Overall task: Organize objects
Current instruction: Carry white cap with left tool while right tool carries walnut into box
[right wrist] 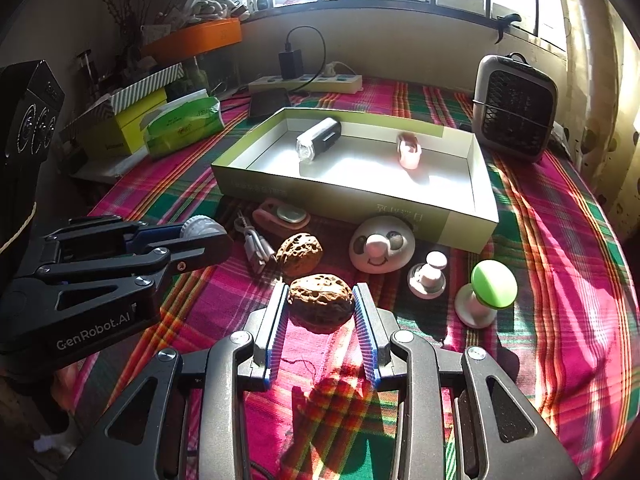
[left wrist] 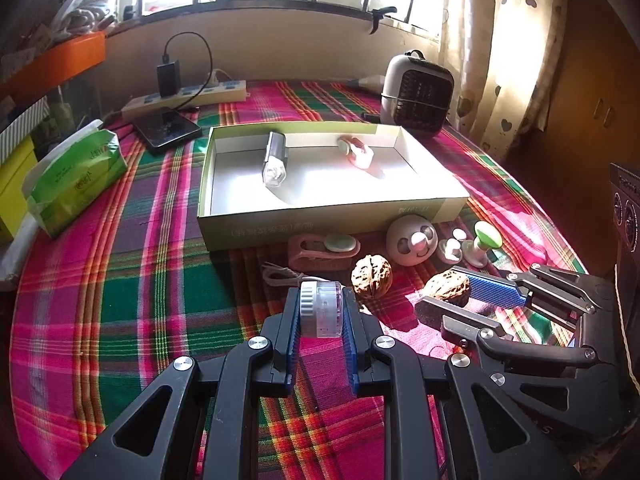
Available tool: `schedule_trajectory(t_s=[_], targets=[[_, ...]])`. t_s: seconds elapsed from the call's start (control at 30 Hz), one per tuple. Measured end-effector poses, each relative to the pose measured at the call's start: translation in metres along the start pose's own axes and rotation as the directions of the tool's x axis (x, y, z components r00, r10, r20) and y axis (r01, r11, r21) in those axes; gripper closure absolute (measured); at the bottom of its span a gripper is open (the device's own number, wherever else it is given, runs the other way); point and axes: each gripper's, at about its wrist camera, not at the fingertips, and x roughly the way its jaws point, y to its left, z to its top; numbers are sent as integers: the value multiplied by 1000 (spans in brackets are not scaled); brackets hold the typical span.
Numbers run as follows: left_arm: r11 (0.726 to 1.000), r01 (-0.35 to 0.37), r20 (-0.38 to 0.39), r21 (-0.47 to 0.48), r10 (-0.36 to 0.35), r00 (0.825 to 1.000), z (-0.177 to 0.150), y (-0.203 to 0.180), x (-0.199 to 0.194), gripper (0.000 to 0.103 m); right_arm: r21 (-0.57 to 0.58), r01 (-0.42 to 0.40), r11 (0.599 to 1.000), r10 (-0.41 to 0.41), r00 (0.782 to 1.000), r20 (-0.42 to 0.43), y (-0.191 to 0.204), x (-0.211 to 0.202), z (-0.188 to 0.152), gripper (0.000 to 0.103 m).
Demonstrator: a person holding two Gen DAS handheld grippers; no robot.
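Observation:
My left gripper (left wrist: pixel 321 300) is shut on a small clear plastic case with a ribbed white cap (left wrist: pixel 320 309), held above the plaid cloth; the same gripper (right wrist: pixel 208 240) shows at the left of the right wrist view. My right gripper (right wrist: pixel 321 294) is shut on a brown walnut (right wrist: pixel 321 300), also seen as the walnut (left wrist: pixel 448 289) in the left wrist view. A second walnut (right wrist: pixel 299 253) lies just beyond. The open shallow box (right wrist: pixel 440 216) holds a small flashlight (right wrist: pixel 319 139) and a pink clip (right wrist: pixel 409 151).
In front of the box lie a pink clip with an oval pad (right wrist: pixel 282 215), a white cable (right wrist: pixel 253 249), a round face toy (right wrist: pixel 381 249), a white knob (right wrist: pixel 428 276) and a green-capped knob (right wrist: pixel 486 290). A small heater (right wrist: pixel 514 108), tissue pack (right wrist: pixel 182 126), phone (left wrist: pixel 166 128) and power strip (right wrist: pixel 306 82) stand behind.

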Motion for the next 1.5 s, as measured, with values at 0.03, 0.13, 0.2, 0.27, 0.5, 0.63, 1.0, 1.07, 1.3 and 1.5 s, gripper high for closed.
schedule_trajectory(t_s=[0.03,0.13,0.2,0.27,0.5,0.63,1.0,1.07,1.3,1.5], targets=[[1000,-2,2,2,2,1000,1,0,0,86,2,0,1000,0,1000,2,-1,-1,1,69],[1000,-9,4,9,9,1000,3,-1,0,86,9,2,1000,-2,1000,9,-3,-1,3,69],[1000,-12,7,9,12,1000,5,-1,0,86,13,3,1000,-3,1000,14,-5,-2,5,69],[1000,-15,10,8,15,1000,7,-2,1,86,16,3,1000,-4,1000,18,-7,-2,7,69],[1000,-17,27,13,17,999,18,-5,2,86,28,10,1000,-11,999,32,-15,-3,16,69],[1000,-22,35,13,22,999,26,-5,4,86,32,14,999,-16,999,38,-20,-2,22,69],[999,-31,41,15,30,999,54,-5,21,86,56,25,998,-27,999,44,-41,7,47,69],[999,-31,44,15,31,999,60,-5,25,86,58,34,998,-37,998,45,-45,9,52,69],[999,-41,45,15,40,998,78,-3,39,86,77,50,996,-53,998,41,-62,19,69,69],[999,-41,38,18,40,998,91,-3,53,86,79,51,996,-53,998,23,-70,29,78,69]])
